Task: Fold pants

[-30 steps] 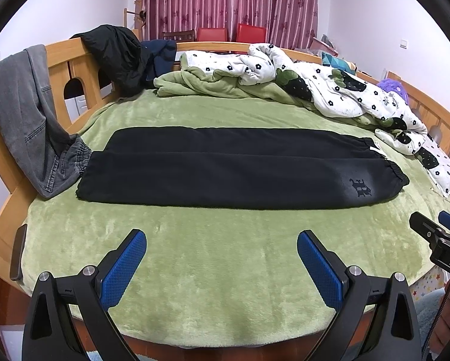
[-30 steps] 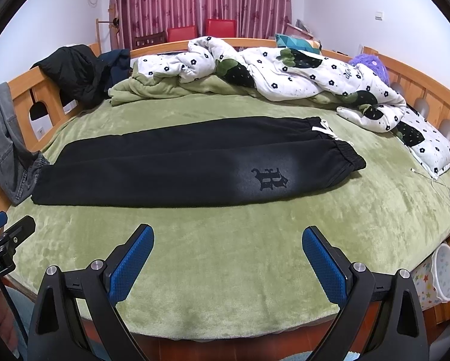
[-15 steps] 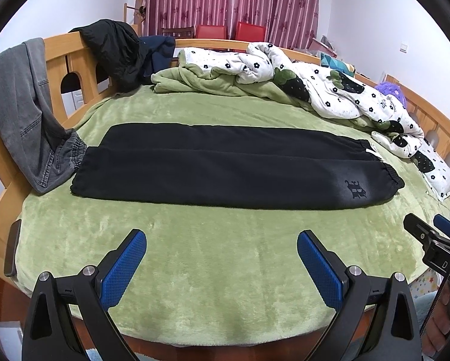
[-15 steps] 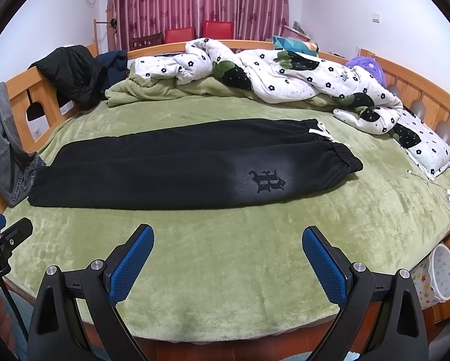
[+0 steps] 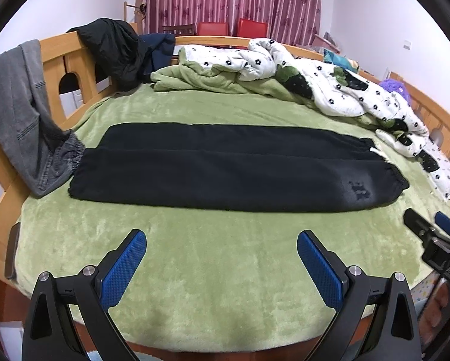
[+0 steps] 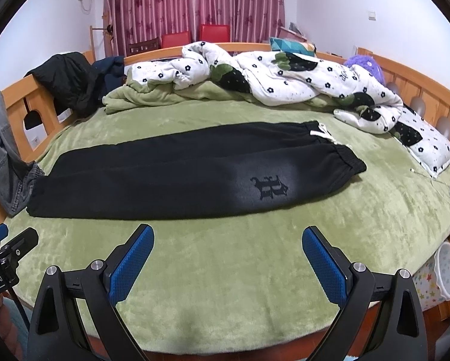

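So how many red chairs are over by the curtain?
2, side by side behind the bed's far rail: left red chair, right red chair. Only the backrests show; others may be hidden.

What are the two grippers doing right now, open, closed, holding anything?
Left gripper: open, empty, above the green blanket.
Right gripper: open, empty, short of the black pants.
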A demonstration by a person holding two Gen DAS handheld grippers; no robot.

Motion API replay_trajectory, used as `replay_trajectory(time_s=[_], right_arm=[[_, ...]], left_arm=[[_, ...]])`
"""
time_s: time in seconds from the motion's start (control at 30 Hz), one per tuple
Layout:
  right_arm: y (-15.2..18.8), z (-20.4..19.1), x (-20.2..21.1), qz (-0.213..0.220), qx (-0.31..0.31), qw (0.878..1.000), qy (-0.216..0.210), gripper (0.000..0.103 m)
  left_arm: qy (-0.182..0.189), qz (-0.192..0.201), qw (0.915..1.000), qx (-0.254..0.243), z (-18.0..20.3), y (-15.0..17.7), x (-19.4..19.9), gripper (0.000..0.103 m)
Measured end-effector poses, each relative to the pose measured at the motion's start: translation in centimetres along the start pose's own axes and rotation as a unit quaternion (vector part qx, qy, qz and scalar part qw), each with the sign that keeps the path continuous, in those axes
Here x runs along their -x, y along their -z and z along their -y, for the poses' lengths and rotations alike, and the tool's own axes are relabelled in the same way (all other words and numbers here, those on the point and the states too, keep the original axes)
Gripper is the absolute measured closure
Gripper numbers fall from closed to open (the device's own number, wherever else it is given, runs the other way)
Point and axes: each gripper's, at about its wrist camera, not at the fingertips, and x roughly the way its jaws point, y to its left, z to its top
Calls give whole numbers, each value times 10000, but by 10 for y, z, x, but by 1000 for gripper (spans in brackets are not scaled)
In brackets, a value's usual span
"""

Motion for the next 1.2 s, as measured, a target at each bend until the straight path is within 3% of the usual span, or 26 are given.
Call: replay_trajectory(time_s=[0.27, 0.33, 0.43, 0.57, 0.77, 0.9, 1.0, 1.1, 1.17, 1.2], right_arm=[[-64, 4, 5, 445, 616, 9966, -306, 5], [-79, 19, -5, 433, 592, 9966, -385, 5], [-88, 48, -33, 302, 418, 9978, -425, 12], [-75, 93, -92, -181, 69, 9993, -318, 32], [-32, 150, -162, -813, -613, 9940, -394, 52], [-2, 171, -199, -1053, -936, 9886, -523, 51], [12, 181, -225, -1259, -1376, 9794, -778, 51], [15, 188, -242, -1119, -1758, 9732, -968, 45], [10, 190, -248, -947, -1927, 9707, -1080, 44], [7, 191, -253, -943, -2022, 9685, -1103, 47]], left_arm=[[-22, 442, 9987, -248, -32, -66, 9, 2], [-278, 481, 9983, -200, -56, -77, -3, 2], [-361, 316, 9988, 61, -90, -76, -31, 2], [-164, -121, 9982, 562, -130, -59, -81, 3], [182, -656, 9900, 1237, -162, -17, -143, 7], [130, -815, 9822, 1688, -181, 16, -178, 7], [393, -976, 9727, 2070, -192, 31, -199, 9], [516, -670, 9702, 2271, -201, 29, -208, 9], [457, -645, 9667, 2435, -206, 24, -216, 15], [374, -604, 9635, 2580, -208, 23, -220, 27]])
